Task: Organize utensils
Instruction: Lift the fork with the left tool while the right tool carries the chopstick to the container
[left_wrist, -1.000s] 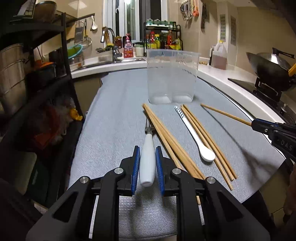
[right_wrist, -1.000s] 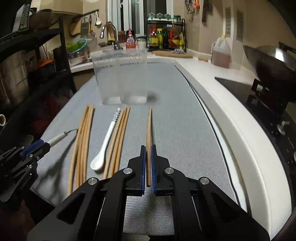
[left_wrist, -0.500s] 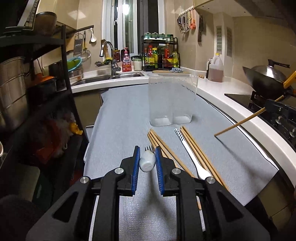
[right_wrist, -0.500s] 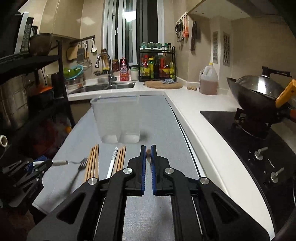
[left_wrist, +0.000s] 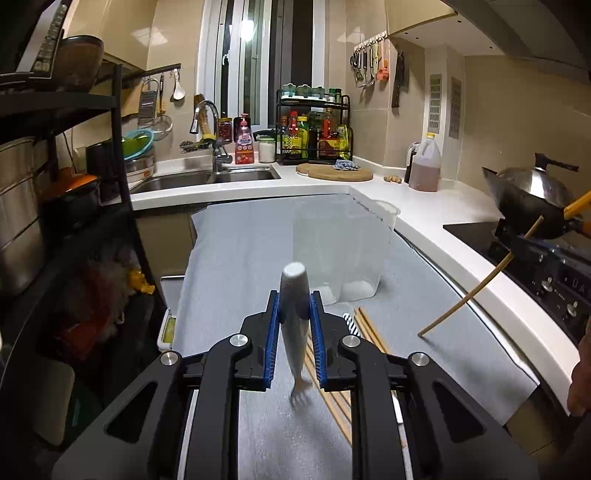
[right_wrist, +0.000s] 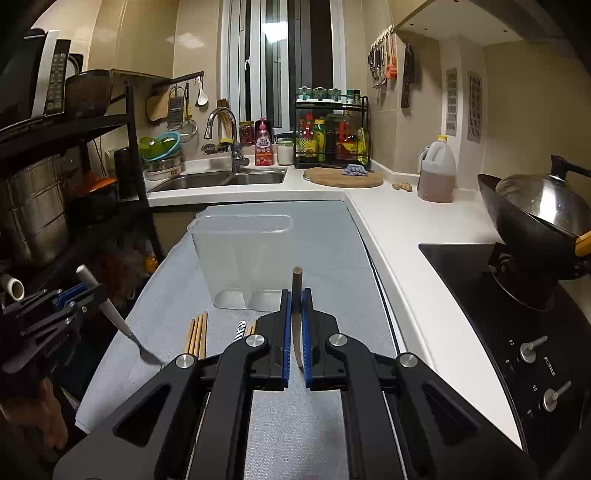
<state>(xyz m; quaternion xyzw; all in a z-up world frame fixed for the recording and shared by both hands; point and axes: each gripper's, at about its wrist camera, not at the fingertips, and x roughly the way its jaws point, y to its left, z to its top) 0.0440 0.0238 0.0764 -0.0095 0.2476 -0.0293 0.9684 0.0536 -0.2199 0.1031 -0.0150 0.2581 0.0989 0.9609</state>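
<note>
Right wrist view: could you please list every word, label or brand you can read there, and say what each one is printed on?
"FOTILE": on the stove control panel, running sideways beside the knobs.
Pink bottle by the sink: label print too small to read.
Rack bottles: labels blurred, unreadable.
Left gripper: pale lettering on its dark body, too blurred to read.
Nothing else is legible.

Two wrist views, low over the mat, facing the sink, sharing the container
</note>
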